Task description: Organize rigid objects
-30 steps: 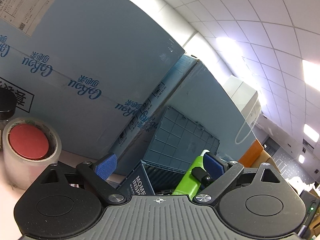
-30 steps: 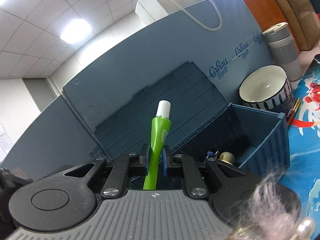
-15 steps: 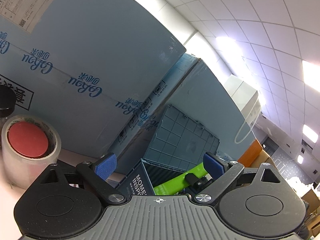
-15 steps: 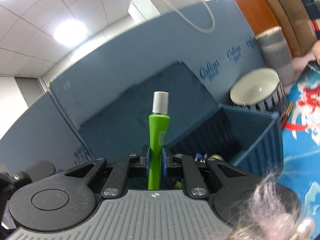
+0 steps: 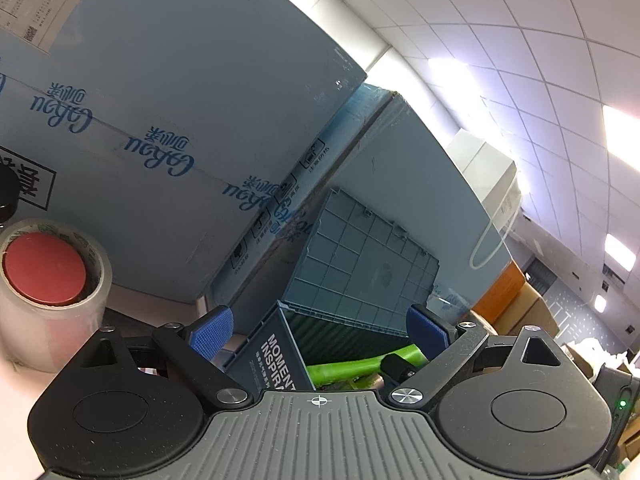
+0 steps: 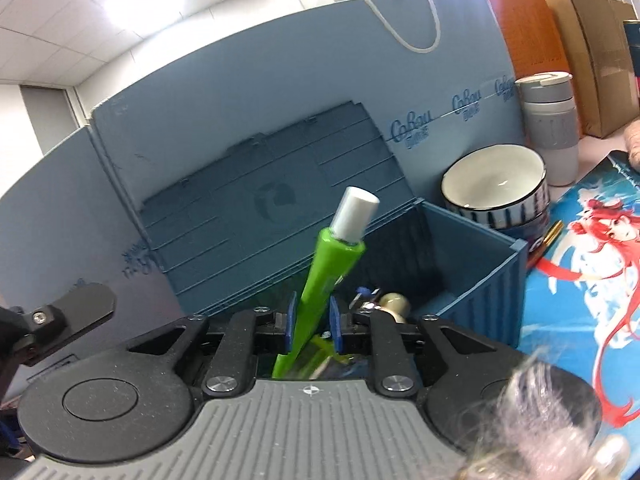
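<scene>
Right gripper (image 6: 311, 330) just easing open, green tube (image 6: 325, 280) loose between pads, tilted right over blue bin (image 6: 476, 280) (lid up); release low. Left gripper (image 5: 320, 326) spread, empty.

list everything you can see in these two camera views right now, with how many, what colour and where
green tube: one, lime with a white cap, tilted between the right gripper's pads over the bin
storage bin: one, dark blue, lid open against the cartons, small items inside
cartons: at least two, pale blue, behind the bin
tape roll: one, clear with a red core, left of the bin
bowl: one, white inside with a striped outside, right of the bin
flask: one, grey, behind the bowl
mat: one, blue with a red-haired figure, right side
left gripper: jaws wide, empty
right gripper: jaws have just been opening, tube between them
</scene>
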The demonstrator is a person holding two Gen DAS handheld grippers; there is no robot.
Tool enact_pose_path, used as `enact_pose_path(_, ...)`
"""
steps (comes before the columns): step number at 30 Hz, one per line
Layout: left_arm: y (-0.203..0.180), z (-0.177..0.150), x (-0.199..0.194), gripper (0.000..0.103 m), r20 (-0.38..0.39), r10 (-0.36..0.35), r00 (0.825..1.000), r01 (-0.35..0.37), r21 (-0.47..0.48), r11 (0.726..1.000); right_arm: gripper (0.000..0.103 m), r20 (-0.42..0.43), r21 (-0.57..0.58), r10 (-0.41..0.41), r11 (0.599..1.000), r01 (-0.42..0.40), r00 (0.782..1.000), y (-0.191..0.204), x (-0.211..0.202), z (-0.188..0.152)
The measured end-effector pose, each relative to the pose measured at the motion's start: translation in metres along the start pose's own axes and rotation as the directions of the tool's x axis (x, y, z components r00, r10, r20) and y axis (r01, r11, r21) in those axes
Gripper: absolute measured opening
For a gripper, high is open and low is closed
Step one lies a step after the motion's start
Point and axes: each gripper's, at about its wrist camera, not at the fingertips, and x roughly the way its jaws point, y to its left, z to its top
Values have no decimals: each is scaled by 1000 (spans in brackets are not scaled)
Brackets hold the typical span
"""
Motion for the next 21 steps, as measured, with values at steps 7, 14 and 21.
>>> enact_pose_path(7, 1, -2, 4, 95, -13, -8, 1000, 8, -11, 1000, 52, 58, 30, -43, 999, 41, 997, -18, -11, 10)
enact_pose_path(14, -18, -1, -3, 95, 41, 14, 999, -15, 13, 1000, 68, 77, 42, -10, 999, 7, 997, -30, -30, 14)
enact_pose_path(21, -68, -9, -30, 103, 227, 63, 972, -71, 27, 997, 74, 234, 25, 26, 999, -32, 972, -48, -80, 22)
